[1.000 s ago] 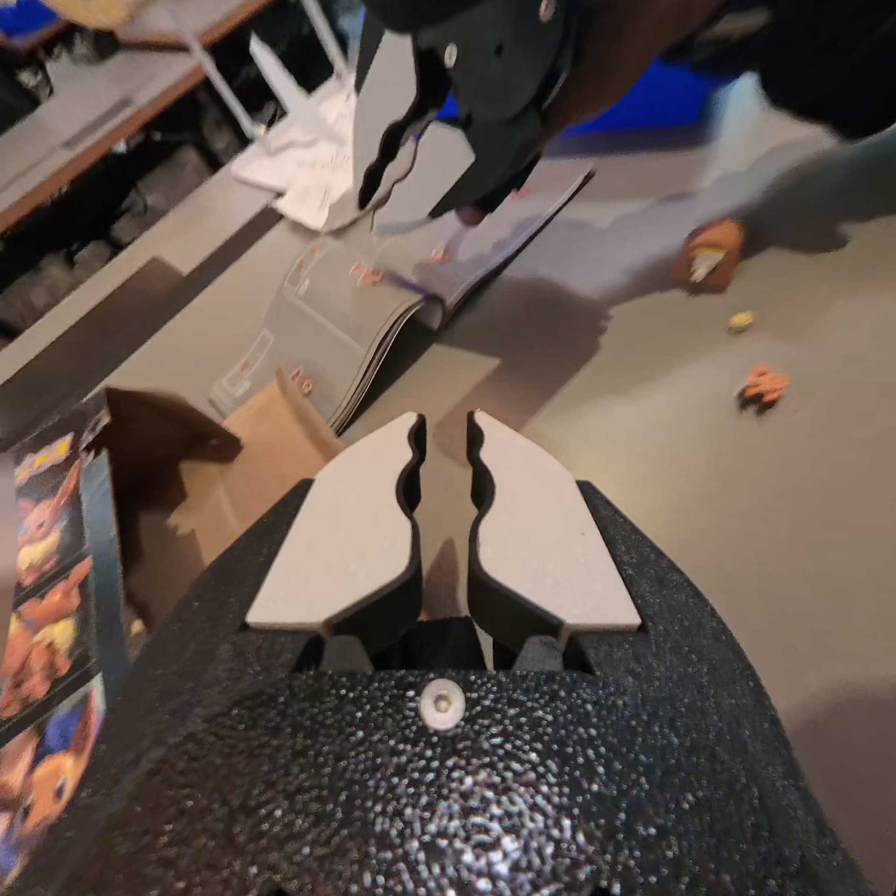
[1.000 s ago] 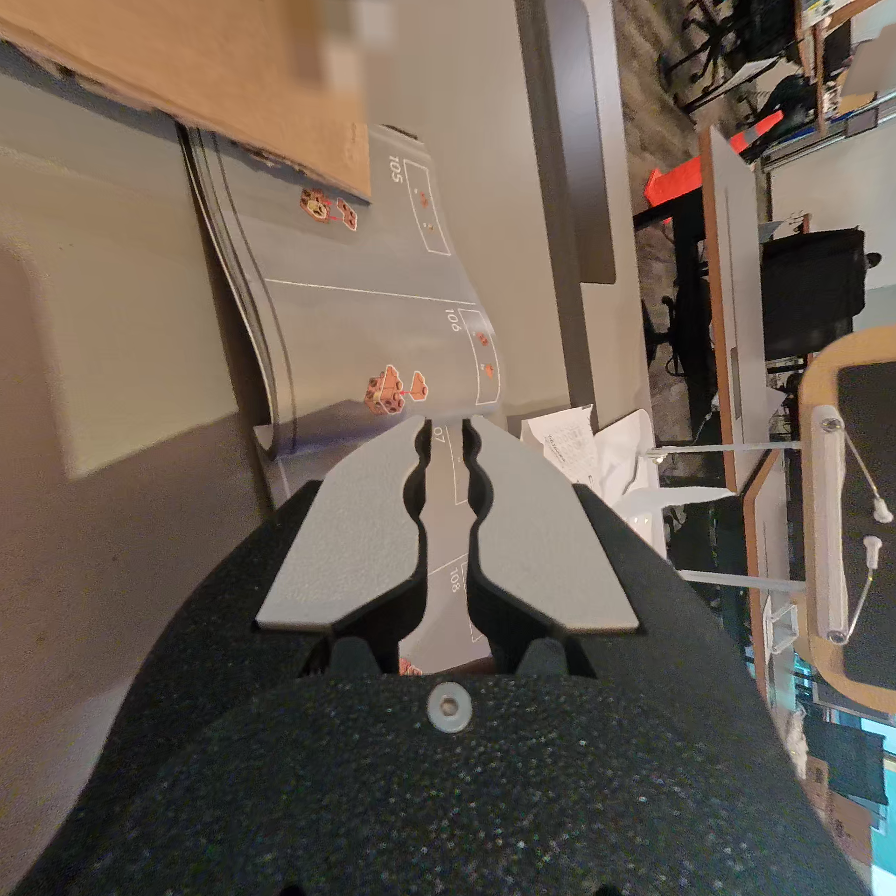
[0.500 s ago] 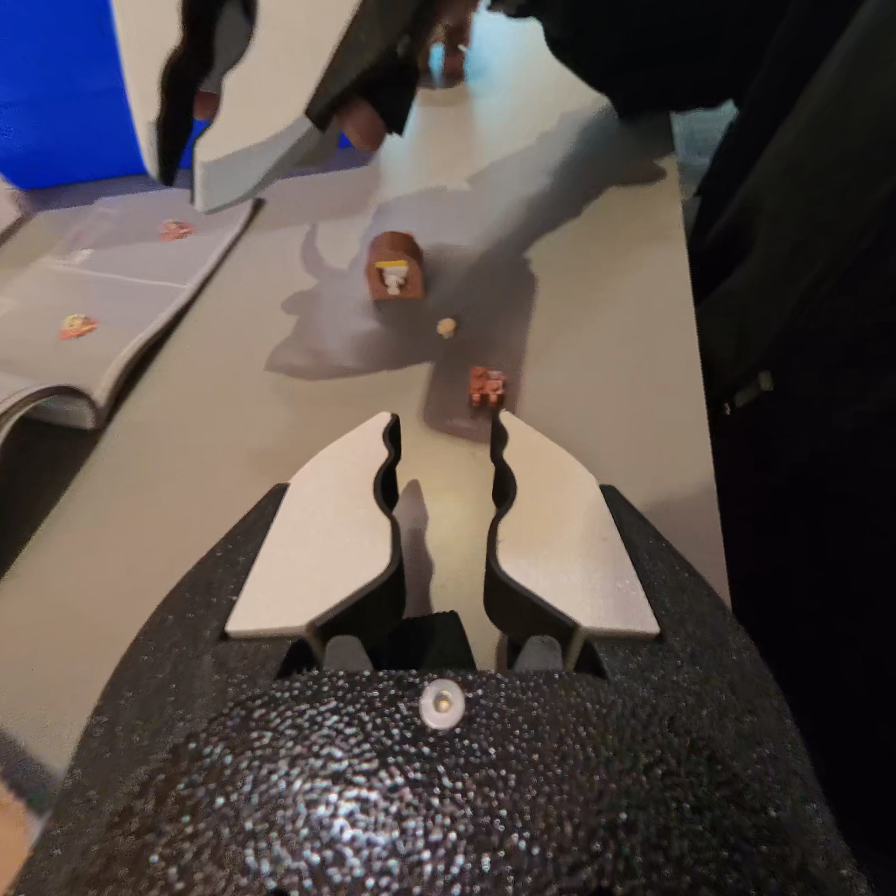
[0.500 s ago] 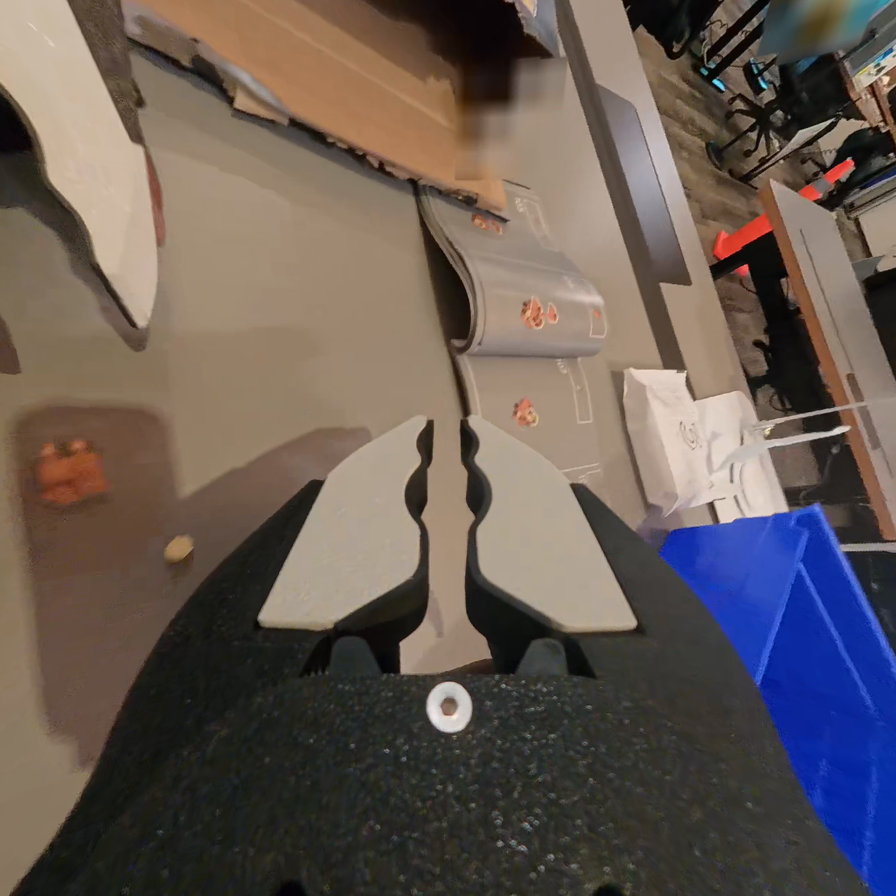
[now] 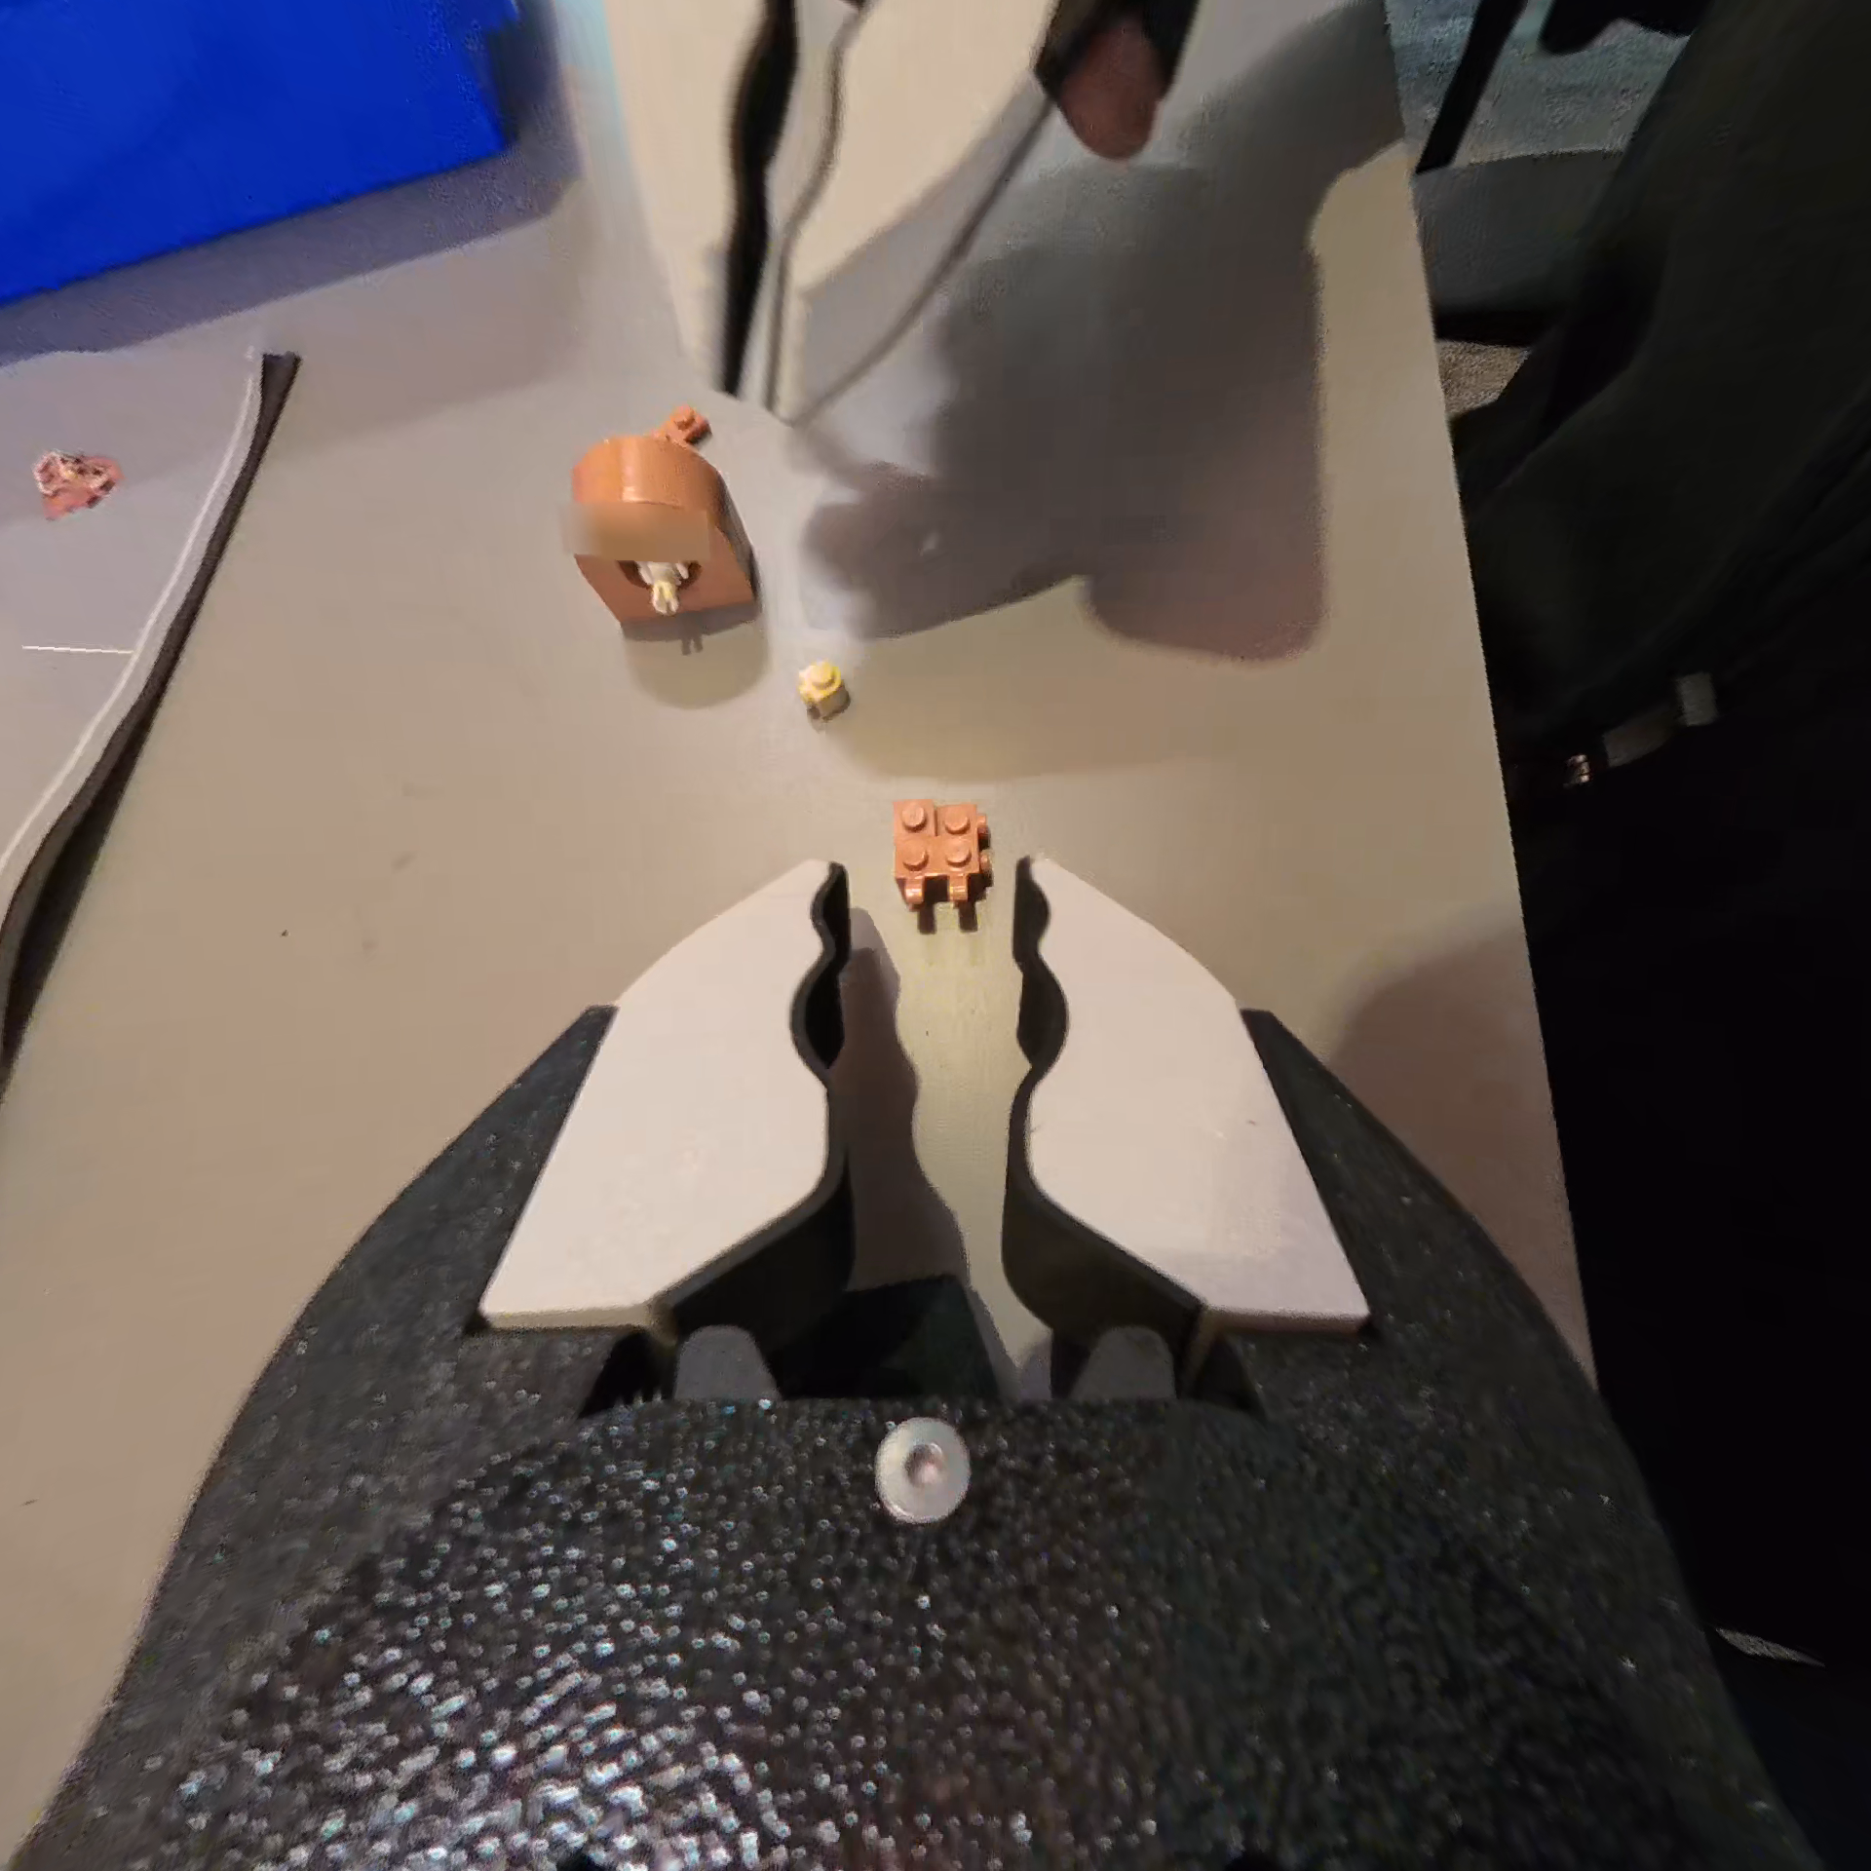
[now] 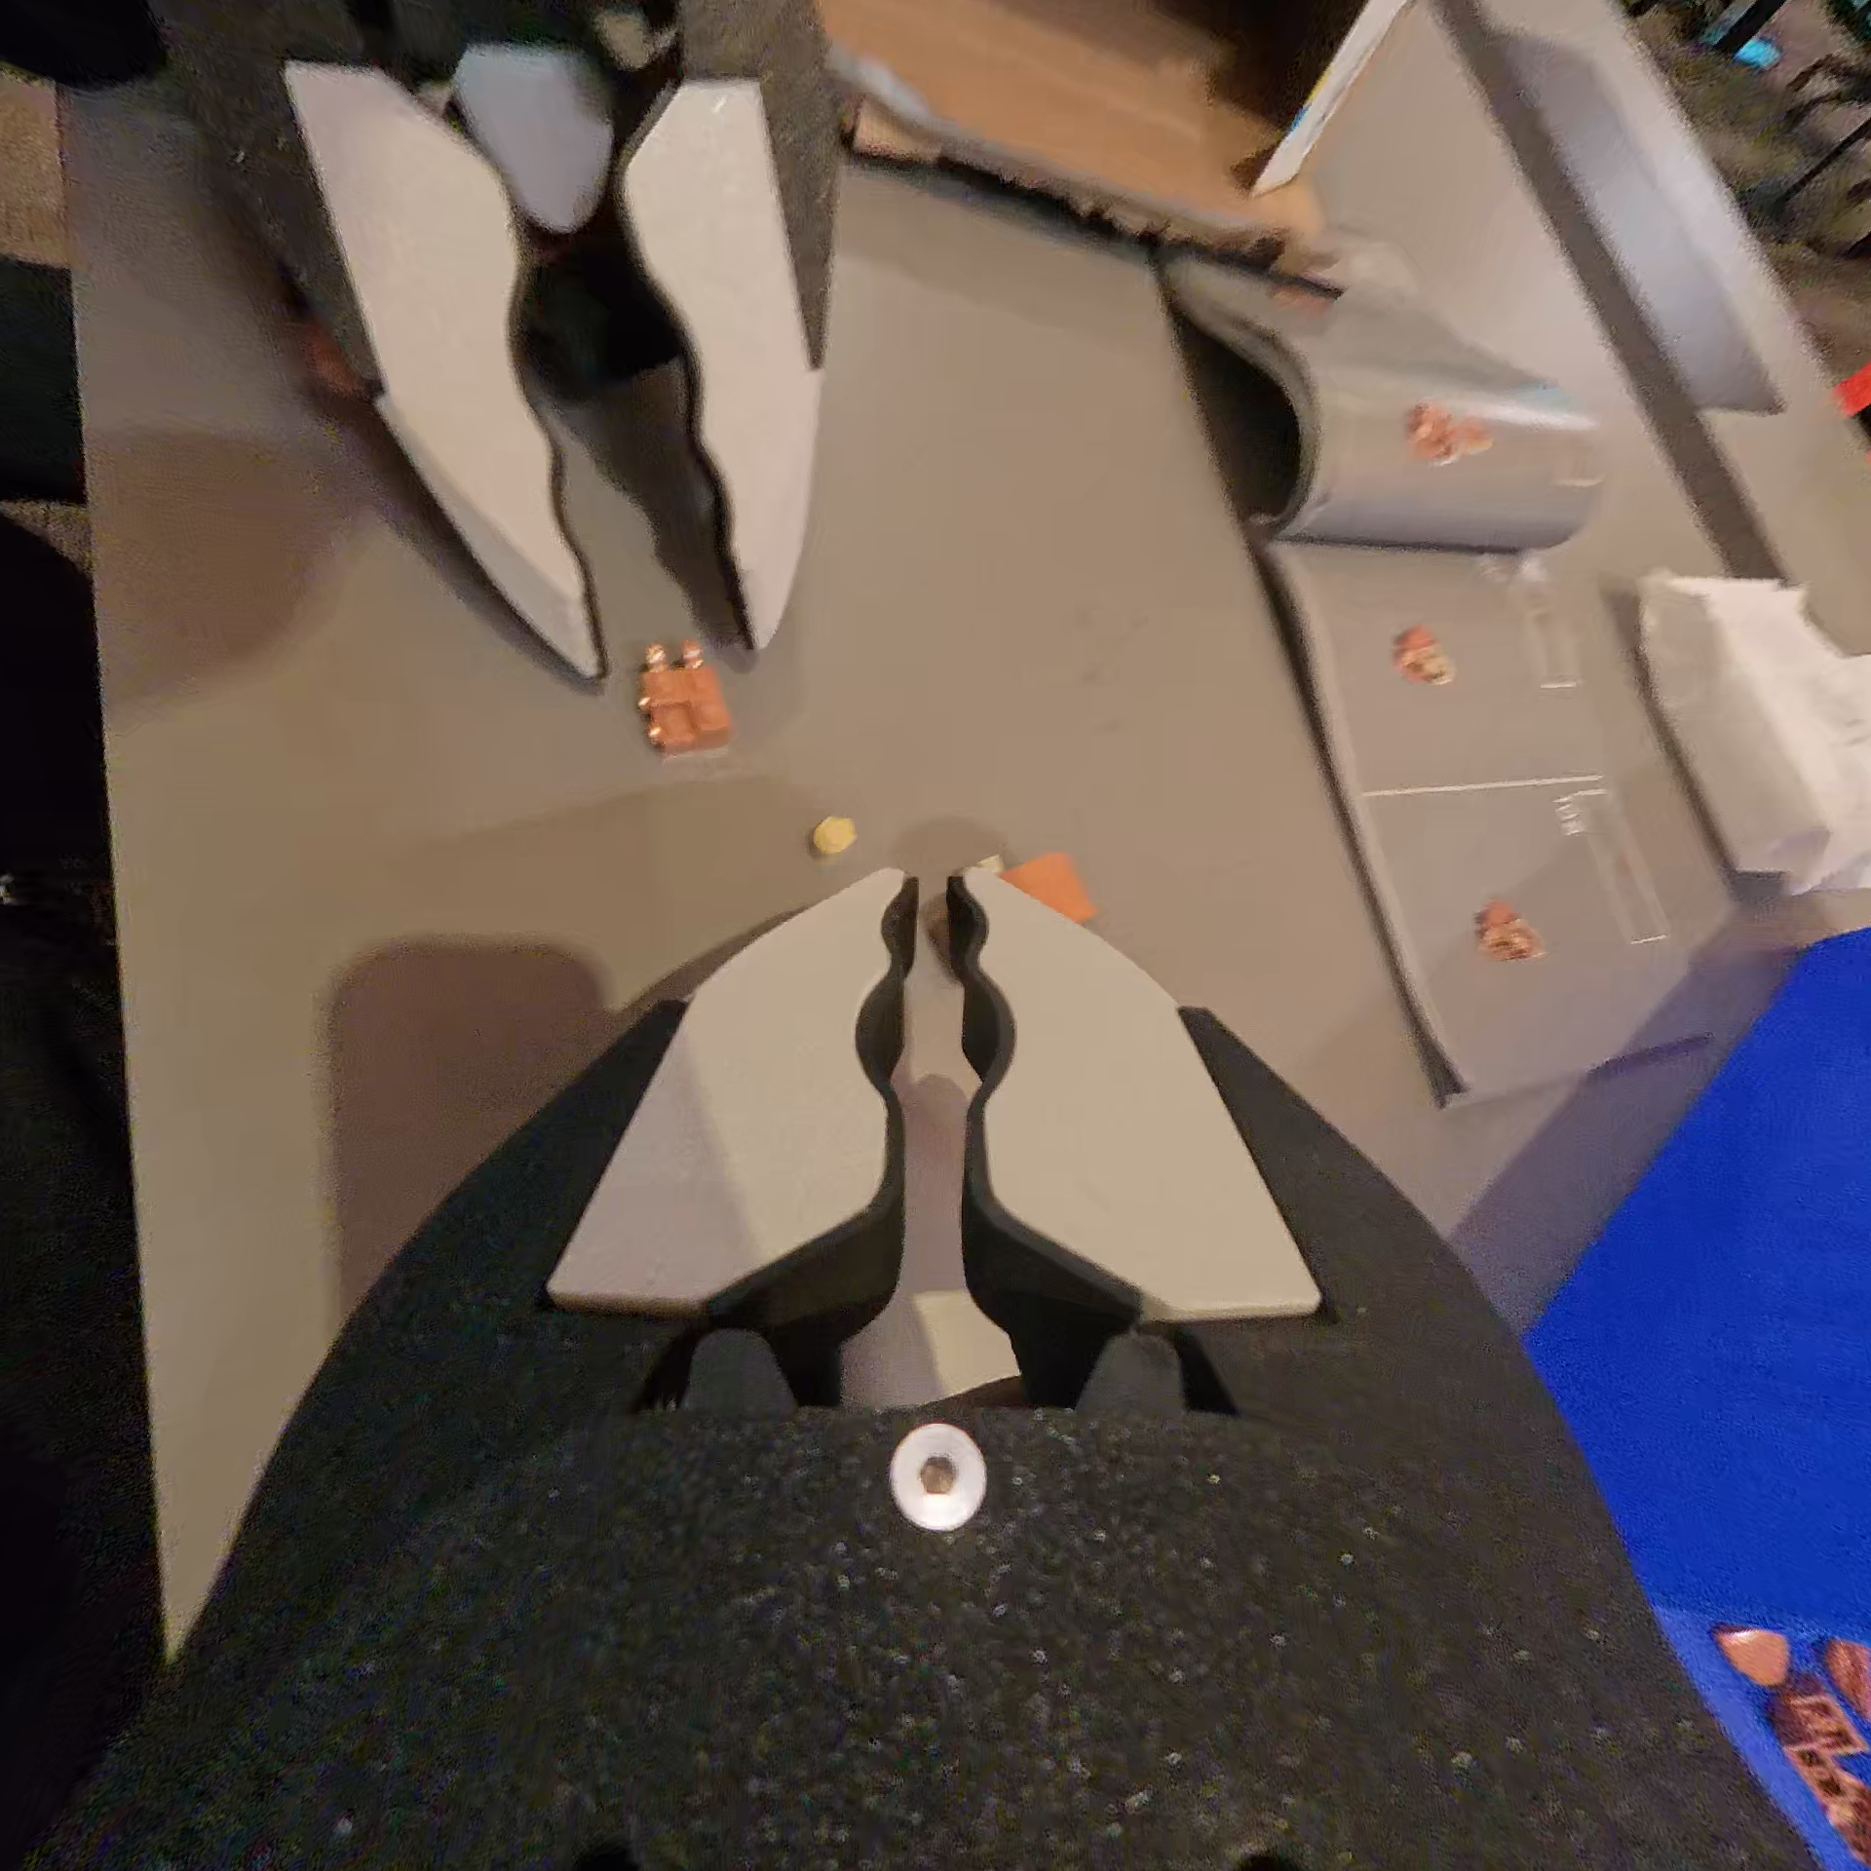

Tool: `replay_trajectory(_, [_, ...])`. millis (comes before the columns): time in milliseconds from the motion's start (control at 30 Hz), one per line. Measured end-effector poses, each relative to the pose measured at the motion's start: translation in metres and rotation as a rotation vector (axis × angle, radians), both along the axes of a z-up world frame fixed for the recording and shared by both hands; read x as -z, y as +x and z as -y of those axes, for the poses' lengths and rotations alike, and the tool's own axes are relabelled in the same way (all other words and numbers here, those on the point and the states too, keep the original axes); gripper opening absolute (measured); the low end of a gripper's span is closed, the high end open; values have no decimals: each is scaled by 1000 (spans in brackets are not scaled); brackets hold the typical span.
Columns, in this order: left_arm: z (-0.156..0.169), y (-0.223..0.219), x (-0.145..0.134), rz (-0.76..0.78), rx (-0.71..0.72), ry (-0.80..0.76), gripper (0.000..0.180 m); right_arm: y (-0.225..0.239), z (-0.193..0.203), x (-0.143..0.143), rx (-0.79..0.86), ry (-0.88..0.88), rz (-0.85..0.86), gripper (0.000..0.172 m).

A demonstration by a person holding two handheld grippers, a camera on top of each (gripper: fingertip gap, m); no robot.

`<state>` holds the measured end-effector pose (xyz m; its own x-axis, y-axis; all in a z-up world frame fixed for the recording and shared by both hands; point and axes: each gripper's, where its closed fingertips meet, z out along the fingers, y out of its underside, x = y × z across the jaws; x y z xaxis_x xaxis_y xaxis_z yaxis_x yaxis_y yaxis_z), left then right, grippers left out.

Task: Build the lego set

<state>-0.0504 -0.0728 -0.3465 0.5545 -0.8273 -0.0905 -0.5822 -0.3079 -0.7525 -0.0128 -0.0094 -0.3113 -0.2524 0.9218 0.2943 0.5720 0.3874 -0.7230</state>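
left gripper [image 5: 926, 871] spread, bare | orange studded brick [image 5: 940, 845] at its tips, untouched | right gripper [image 6: 931, 883] nearly closed beside brown block [image 6: 1053, 883] | table edge [image 5: 1458, 628] near right, open room left

The black left gripper [image 5: 926, 881] holds its grey fingers apart, gripping nothing. The black right gripper [image 6: 931, 891] seems almost closed, apparently bare.
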Motion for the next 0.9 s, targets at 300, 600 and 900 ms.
replay_trajectory(300, [1,2,4,-12,-32,-34,19,-3,12,39,8,-16,166,6])
replay_trajectory(600, [-5,-1,4,-9,-97,-40,15,-16,18,43,-10,-23,186,6])
replay_trajectory(900, [-7,3,4,-14,-98,-26,14,-15,23,40,-30,-9,179,7])
